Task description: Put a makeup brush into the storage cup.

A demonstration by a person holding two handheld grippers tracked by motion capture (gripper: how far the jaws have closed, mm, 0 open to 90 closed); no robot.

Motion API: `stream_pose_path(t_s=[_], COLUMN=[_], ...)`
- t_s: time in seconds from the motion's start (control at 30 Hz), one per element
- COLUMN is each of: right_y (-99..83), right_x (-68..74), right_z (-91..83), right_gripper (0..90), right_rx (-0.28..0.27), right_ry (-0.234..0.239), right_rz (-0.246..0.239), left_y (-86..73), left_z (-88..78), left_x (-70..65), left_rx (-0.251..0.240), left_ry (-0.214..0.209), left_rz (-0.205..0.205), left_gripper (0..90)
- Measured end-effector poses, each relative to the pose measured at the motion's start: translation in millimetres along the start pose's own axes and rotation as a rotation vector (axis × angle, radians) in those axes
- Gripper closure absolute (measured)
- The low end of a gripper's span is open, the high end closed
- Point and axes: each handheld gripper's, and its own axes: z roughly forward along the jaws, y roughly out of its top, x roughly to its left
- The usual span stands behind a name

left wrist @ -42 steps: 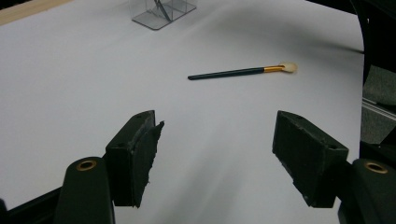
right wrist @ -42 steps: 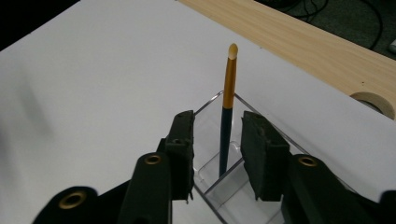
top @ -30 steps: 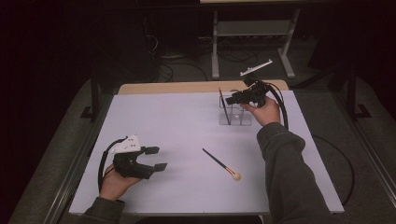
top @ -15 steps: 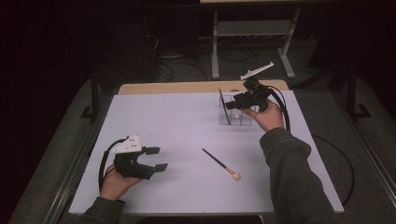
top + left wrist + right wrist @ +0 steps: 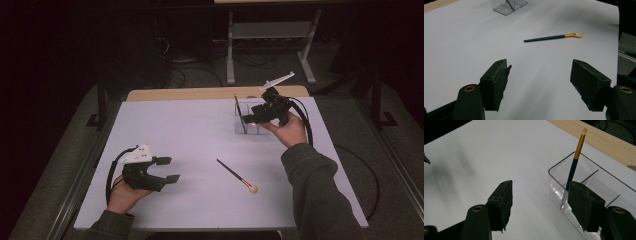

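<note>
The white table takes up the whole scene, bare enough that each thing on it can be reached without a nudge to another. Off at the far end, right beside the right tongs, stands the clear divided box, and a dark brush leans upright in its end compartment, bristle tip up, the wall propping it. The right tongs hover level, just next to that box; their jaws have just been opening and now stand wide with nothing between them, which looks to me like a brush freshly let go. One black pad sits in front of the box wall, clear of the handle. Ahead of the left tongs, well apart from them, lies the second brush flat on the table, its pale head towards the person. The left tongs rest low in the hand near the front edge, jaws spread wide and empty, waiting, I'd say, while the other hand works. That lying brush looks next for the box.
</note>
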Motion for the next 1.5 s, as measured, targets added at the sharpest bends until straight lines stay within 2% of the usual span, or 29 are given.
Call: stream_pose_path(t_s=[0.37, 0.7, 0.73, 0.77, 0.8, 0.9, 0.97, 1.0, 1.03, 1.23, 1.27, 1.3, 1.5], right_y=[-6.5, -15.9, -17.0, -18.4, -19.4, -23.2, -26.0, -27.7, -28.8, -36.0, -37.3, -38.3, -46.6], right_x=[10.8, 22.9, 24.6, 24.3, 26.0, 26.9, 28.9, 28.4, 29.7, 33.0, 32.8, 34.6, 38.5], right_z=[-1.4, -3.3, -3.6, -3.4, -4.0, -3.9, -4.0, -3.8, -4.3, -5.6, -5.4, -6.0, -5.5], right_gripper=[35.5, 35.4, 35.4, 35.5, 35.5, 35.5, 35.5, 35.5, 35.5, 35.5, 35.5, 35.7, 35.9], right_rx=[-0.004, -0.002, 0.002, 0.002, 0.004, 0.001, 0.008, 0.006, 0.010, 0.011, 0.009, 0.014, 0.014], right_ry=[0.007, 0.015, 0.017, 0.014, 0.018, 0.016, 0.019, 0.018, 0.019, 0.021, 0.018, 0.020, 0.024], right_rz=[-0.013, -0.046, -0.035, -0.051, -0.036, -0.053, -0.039, -0.050, -0.036, -0.035, -0.050, -0.036, -0.052], left_y=[-0.6, -0.7, -0.9, -1.3, -1.7, -2.2, -2.2, -2.3, -2.3, -3.2, -3.3, -3.4, -4.1], left_z=[-2.1, -1.4, -1.7, -2.1, -2.4, -2.5, -2.4, -2.2, -2.6, -5.7, -5.7, -5.5, -4.5], left_x=[-1.5, -3.2, -2.9, -2.6, -2.6, -2.3, -2.3, -2.0, -1.6, -0.5, -0.6, -0.6, 0.1], left_rx=[-0.002, -0.003, 0.000, 0.002, 0.002, -0.003, -0.004, -0.003, 0.000, -0.001, 0.001, 0.002, 0.007], left_ry=[0.008, 0.012, 0.013, 0.015, 0.017, 0.019, 0.022, 0.022, 0.023, 0.030, 0.032, 0.032, 0.035], left_rz=[-0.003, -0.008, -0.006, -0.004, -0.008, -0.012, -0.011, -0.012, -0.013, -0.017, -0.017, -0.019, -0.014], left_gripper=[29.1, 29.1, 29.0, 29.0, 29.0, 29.0, 28.9, 28.9, 29.0, 29.0, 28.9, 28.9, 28.9])
